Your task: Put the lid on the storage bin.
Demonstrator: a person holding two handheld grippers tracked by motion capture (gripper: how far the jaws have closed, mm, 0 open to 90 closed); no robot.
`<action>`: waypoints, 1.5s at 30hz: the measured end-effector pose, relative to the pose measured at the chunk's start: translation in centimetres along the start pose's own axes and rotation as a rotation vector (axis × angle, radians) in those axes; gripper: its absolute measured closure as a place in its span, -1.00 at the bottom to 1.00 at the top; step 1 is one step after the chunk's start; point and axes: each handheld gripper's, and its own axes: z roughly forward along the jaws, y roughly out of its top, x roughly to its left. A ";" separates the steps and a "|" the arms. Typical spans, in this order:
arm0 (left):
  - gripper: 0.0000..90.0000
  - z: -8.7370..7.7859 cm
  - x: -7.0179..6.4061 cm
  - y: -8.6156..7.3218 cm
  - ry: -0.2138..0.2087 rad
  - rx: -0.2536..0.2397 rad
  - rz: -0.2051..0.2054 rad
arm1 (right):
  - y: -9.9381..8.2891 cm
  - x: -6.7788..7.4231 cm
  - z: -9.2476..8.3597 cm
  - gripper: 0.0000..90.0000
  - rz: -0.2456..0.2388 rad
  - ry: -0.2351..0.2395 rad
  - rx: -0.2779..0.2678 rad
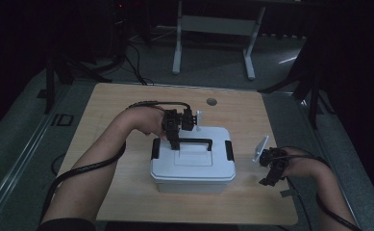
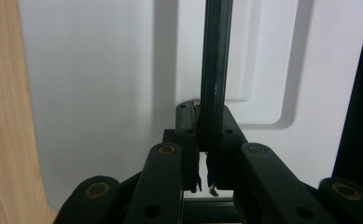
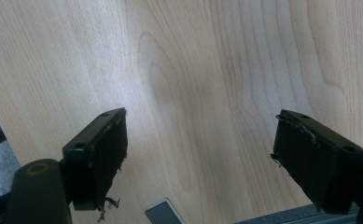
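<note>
High view: a white lidded box (image 1: 193, 166) with black side latches sits near the middle of the wooden table (image 1: 107, 106). The left gripper (image 1: 174, 139) comes down over the lid's left part, its jaws closed on the black carrying handle (image 1: 194, 142) near that handle's left end. The right gripper (image 1: 267, 181) hovers over the table just right of the box, apart from it, jaws spread.

Left gripper view: the jaws are pinched tight around the thin black handle (image 2: 214, 70), which runs straight up away from them across the white lid (image 2: 100, 93). A strip of table (image 2: 4, 116) shows at the left.

Right gripper view: the jaws stand wide apart with nothing between them, over bare wood grain (image 3: 193, 70). A small grey piece (image 3: 164, 212) lies at the bottom edge.
</note>
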 end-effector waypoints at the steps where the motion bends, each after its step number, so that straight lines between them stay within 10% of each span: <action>1: 0.85 0.1 0.0 0.1 0.000 -0.001 0.005 | 0.0 0.0 0.0 -0.62 0.000 0.000 0.000; 23: 0.84 1.1 0.2 -0.1 -0.005 -0.003 0.004 | 0.3 0.0 0.6 -0.64 0.000 0.008 -0.001; 24: 0.40 1.0 0.2 -0.1 0.006 -0.023 0.011 | 0.4 0.1 0.5 -0.64 0.002 0.008 -0.003; 26: 0.39 0.9 0.2 -0.2 0.027 -0.041 0.001 | 0.4 0.1 0.6 -0.64 -0.002 0.009 -0.004; 34: -0.76 0.7 0.4 -1.5 0.113 -0.143 -0.057 | 0.4 0.1 0.5 -0.64 -0.003 0.007 -0.004; 45: -0.96 1.0 0.5 -4.0 0.129 -0.282 -0.100 | 0.6 -0.1 0.5 -0.65 0.008 -0.003 -0.014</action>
